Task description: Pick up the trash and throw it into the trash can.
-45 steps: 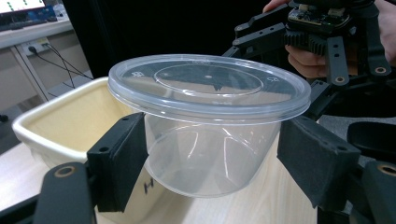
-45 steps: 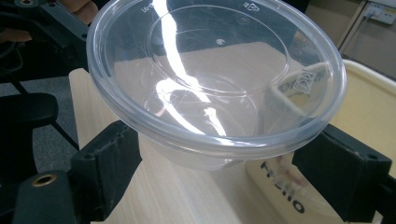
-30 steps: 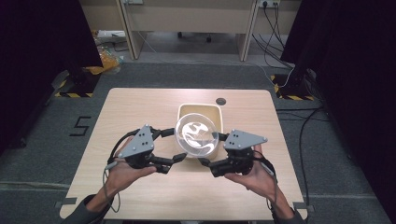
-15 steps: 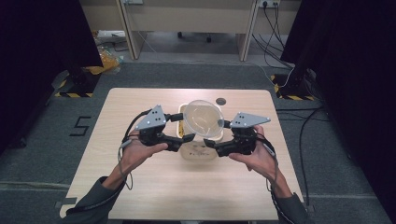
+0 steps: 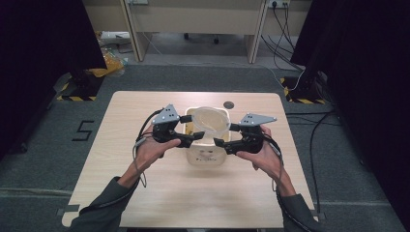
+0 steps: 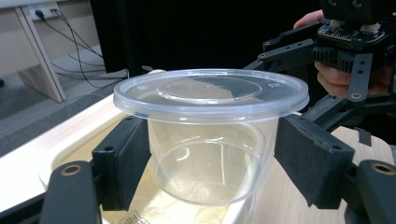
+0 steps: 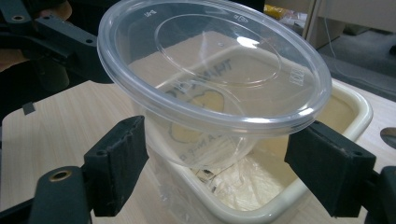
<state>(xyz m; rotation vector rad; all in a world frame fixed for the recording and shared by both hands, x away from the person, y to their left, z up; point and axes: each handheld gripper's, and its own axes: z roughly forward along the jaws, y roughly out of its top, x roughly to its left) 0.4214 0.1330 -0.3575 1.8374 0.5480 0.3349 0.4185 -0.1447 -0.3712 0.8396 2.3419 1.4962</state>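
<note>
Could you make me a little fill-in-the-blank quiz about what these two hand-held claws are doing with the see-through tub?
1. The clear plastic container is closed with a ____ on top.
2. It is held above a cream-coloured ____ standing on the wooden table.
3. The left gripper and the right gripper each have ____ black jaws, one on either side of the container.
4. In the high view, a small dark round spot lies on the table ____ the bin.

Missing words: lid; bin; two; beyond
</note>
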